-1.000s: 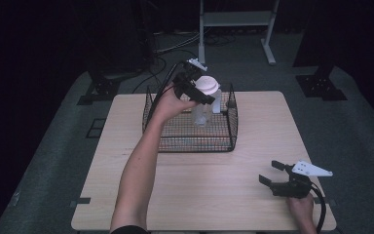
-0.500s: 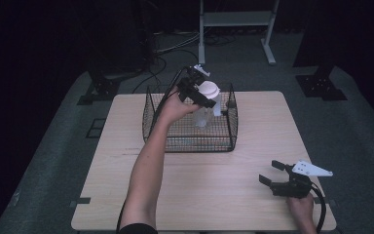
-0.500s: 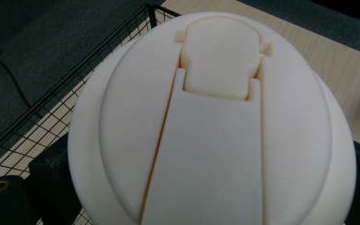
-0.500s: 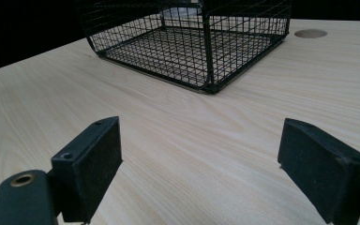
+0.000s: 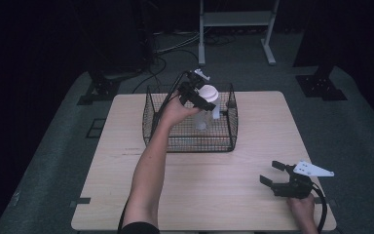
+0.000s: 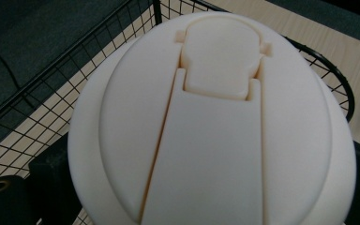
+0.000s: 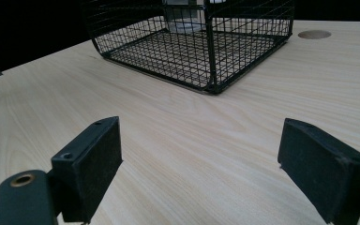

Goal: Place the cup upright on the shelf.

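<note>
We find the left gripper (image 5: 198, 95) clamped on the white cap (image 5: 208, 92) of a clear bottle (image 5: 202, 117), which it holds upright inside the wire basket (image 5: 190, 141) at the far middle of the table (image 5: 253, 126); the left gripper view shows the cap (image 6: 213, 122) wedged between the jaws, and we judge that gripping at the top keeps the jaws clear of the basket's walls. We cannot tell whether the bottle's base touches the basket floor. The right gripper (image 5: 278, 180) rests at the near right corner, jaws spread and empty, well apart from the basket (image 7: 192, 42), presumably parked out of the way.
</note>
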A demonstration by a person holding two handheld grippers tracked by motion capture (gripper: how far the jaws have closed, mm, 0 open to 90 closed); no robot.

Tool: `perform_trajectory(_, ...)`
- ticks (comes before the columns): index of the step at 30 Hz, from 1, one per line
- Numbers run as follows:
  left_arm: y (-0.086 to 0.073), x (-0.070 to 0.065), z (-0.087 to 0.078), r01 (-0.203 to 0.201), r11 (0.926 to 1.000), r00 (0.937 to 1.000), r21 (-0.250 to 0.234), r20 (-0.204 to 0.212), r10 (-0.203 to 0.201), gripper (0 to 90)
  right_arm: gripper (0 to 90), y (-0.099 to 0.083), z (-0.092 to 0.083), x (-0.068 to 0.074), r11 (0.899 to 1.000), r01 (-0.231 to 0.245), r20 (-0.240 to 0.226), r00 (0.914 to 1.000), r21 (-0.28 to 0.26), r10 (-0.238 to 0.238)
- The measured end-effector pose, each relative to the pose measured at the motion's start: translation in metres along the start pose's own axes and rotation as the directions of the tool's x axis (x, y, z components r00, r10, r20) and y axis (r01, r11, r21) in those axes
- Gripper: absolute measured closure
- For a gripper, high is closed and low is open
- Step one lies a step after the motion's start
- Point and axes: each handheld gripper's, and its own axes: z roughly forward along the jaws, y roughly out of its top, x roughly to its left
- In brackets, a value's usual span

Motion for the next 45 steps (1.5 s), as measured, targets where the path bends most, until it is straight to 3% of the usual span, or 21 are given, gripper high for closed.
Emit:
perform_trajectory(3,-0.003,0.001,0.004,0.008,0.9999,1.0000,-0.006,-0.003,-0.008,5.2,12.8,0.000,0.000,0.000,1.000,0.001,-0.002,1.0000,0.001,-0.001)
perform_trajectory(13,-0.021,0.000,0.029,0.018,0.9991,0.9995,0.039,0.027,-0.019,5.2,12.8,0.000,0.001,0.002,1.000,0.012,0.003,0.9999,0.003,-0.012)
perform_trajectory(14,-0.024,0.000,0.028,0.025,0.9996,0.9993,0.011,0.027,-0.026,5.2,12.8,0.000,0.001,0.002,1.000,0.012,0.003,0.9999,0.003,-0.012)
perform_trajectory(17,-0.029,-0.001,0.026,0.022,0.9997,0.9991,-0.004,0.036,-0.022,5.1,12.8,0.000,0.002,0.002,1.000,0.011,0.004,0.9999,0.006,-0.011)
perform_trajectory(23,-0.031,-0.005,0.024,0.012,0.9999,0.9996,0.011,0.024,-0.012,4.9,12.8,0.000,0.002,0.003,1.000,0.013,0.011,0.9999,0.014,-0.013)
perform_trajectory(27,-0.034,-0.007,0.023,0.013,0.9998,0.9998,-0.012,0.017,-0.012,4.8,12.8,0.000,0.003,0.003,1.000,0.013,0.010,0.9999,0.016,-0.013)
perform_trajectory(41,-0.034,-0.008,0.022,-0.002,1.0000,0.9999,-0.004,0.010,0.002,4.3,12.8,0.000,0.002,0.003,1.000,0.011,0.011,0.9999,0.018,-0.011)
perform_trajectory(45,-0.033,-0.008,0.020,0.004,0.9998,0.9999,-0.020,0.010,-0.004,2.5,12.8,0.000,0.002,0.003,1.000,0.009,0.011,0.9999,0.018,-0.009)
